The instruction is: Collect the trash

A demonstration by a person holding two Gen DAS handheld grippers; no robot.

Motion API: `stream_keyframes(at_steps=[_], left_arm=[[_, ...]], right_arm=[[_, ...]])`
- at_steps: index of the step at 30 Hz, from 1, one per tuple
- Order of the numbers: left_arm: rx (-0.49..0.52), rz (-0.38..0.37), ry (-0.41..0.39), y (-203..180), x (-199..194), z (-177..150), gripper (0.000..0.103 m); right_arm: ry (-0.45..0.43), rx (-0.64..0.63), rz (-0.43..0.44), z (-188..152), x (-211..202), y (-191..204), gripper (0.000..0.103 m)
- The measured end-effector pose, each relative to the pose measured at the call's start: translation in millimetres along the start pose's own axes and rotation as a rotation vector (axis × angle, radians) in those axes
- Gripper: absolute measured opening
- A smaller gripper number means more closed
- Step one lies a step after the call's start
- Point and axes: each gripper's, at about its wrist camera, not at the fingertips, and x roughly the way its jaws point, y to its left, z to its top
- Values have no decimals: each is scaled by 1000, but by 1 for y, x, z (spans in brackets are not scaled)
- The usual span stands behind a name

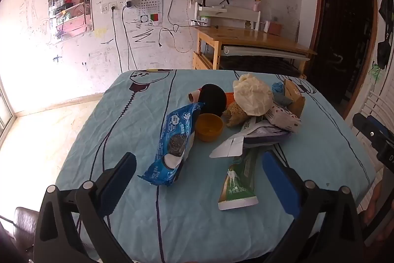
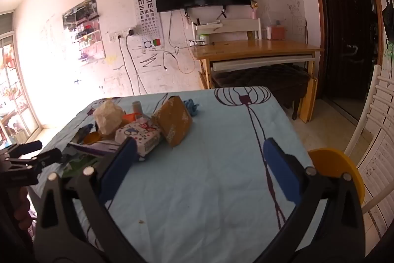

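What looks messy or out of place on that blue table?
A heap of trash sits mid-table: an opened cookie wrapper, a green sachet, a crumpled plastic bag and a torn brown packet, jumbled around a small yellow cup.

A heap of trash lies on the light blue tablecloth (image 1: pixel 147 213). Nearest, a blue cookie wrapper (image 1: pixel 173 143) lies lengthwise, its far end propped up beside an upright yellow cup (image 1: pixel 209 127). A green-and-white sachet (image 1: pixel 237 183) lies flat to its right, partly under a white-and-purple pouch (image 1: pixel 248 138). Behind sit a crumpled cream plastic bag (image 1: pixel 252 95), a dotted tissue pack (image 1: pixel 283 116), a brown paper package (image 2: pixel 173 123) and a black round lid (image 1: pixel 213 99) on edge.
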Motion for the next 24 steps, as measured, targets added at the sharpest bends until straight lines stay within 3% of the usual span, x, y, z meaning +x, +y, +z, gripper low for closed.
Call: stream_keyframes(at_steps=[24], left_arm=[[0, 1, 2, -3, 0, 1, 97]], right_arm=[[0, -3, 0, 0, 0, 0, 99]])
